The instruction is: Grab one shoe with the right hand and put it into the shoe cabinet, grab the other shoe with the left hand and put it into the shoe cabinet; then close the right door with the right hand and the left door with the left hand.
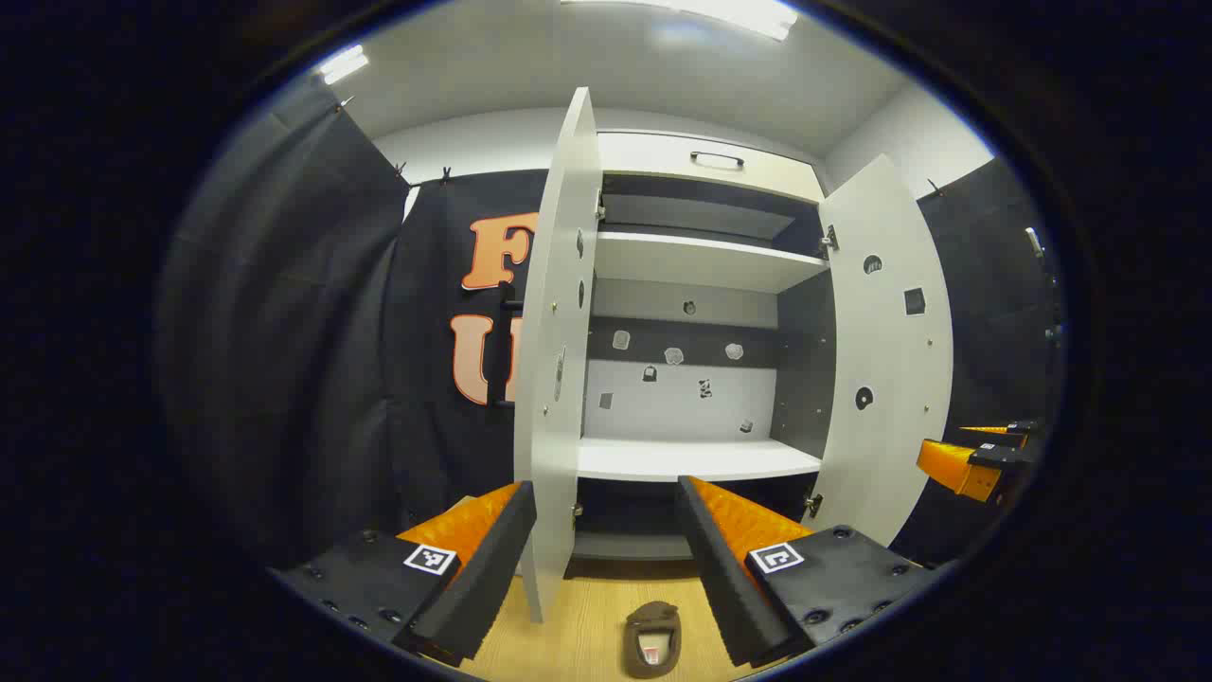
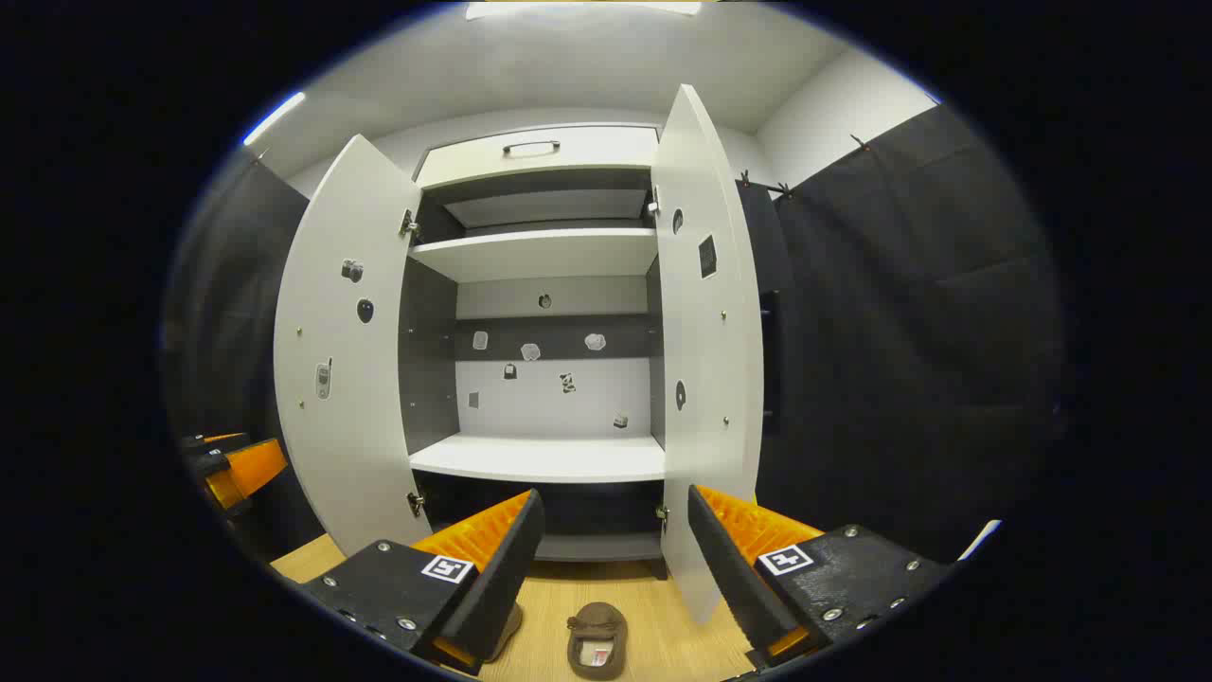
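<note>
A brown shoe (image 1: 651, 639) lies on the wooden floor (image 1: 587, 625) in front of the white shoe cabinet (image 1: 696, 459), low between my left gripper's fingers. My left gripper (image 1: 604, 485) is open and holds nothing. In the right gripper view the same kind of brown shoe (image 2: 597, 639) lies below my open, unloaded right gripper (image 2: 615, 493); a second shoe (image 2: 508, 627) peeks out behind its left finger. Both cabinet doors stand open: left door (image 1: 554, 360) (image 2: 346, 350), right door (image 1: 885, 350) (image 2: 705, 350). Each view catches the other gripper at its edge (image 1: 980, 450) (image 2: 232, 457).
The cabinet has bare white shelves (image 2: 540, 457) and a drawer with a dark handle (image 2: 530, 147) on top. Small stickers dot its back wall and the inner door faces. Black cloth walls (image 2: 900, 332) hang on both sides of the cabinet.
</note>
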Tool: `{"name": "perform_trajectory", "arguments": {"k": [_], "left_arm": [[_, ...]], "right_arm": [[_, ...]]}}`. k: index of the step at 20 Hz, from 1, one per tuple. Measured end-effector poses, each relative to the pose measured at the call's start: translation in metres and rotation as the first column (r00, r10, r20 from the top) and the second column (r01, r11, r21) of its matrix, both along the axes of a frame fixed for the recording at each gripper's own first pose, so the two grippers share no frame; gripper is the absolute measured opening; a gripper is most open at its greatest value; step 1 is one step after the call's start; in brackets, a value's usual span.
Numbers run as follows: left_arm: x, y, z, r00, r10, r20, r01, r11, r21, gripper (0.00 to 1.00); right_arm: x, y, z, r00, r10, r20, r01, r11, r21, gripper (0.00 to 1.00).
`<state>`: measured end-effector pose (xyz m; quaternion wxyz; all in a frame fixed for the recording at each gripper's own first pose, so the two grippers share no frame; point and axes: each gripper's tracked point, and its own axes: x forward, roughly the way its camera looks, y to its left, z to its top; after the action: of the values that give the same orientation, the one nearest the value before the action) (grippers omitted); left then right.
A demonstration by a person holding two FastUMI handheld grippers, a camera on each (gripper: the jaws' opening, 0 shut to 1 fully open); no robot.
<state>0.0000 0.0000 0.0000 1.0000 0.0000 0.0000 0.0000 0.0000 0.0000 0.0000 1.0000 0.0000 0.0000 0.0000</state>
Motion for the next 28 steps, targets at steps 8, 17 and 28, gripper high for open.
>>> {"name": "perform_trajectory", "arguments": {"k": [8, 17, 28], "left_arm": [[-0.003, -0.007, 0.005, 1.0, -0.02, 0.009, 0.02, 1.0, 0.009, 0.97], [-0.011, -0.003, -0.001, 1.0, -0.004, -0.006, 0.004, 1.0, 0.007, 0.99], [-0.02, 0.02, -0.028, 0.997, 0.036, -0.063, -0.034, 0.999, 0.028, 0.99]], "right_arm": [[-0.001, 0.004, -0.008, 0.999, 0.01, -0.033, -0.011, 1.0, -0.012, 0.94], [0.008, 0.012, -0.063, 0.989, 0.027, -0.142, -0.032, 0.999, -0.031, 0.94], [0.035, -0.001, -0.27, 0.885, -0.017, -0.465, -0.012, 0.998, -0.058, 0.95]]}}
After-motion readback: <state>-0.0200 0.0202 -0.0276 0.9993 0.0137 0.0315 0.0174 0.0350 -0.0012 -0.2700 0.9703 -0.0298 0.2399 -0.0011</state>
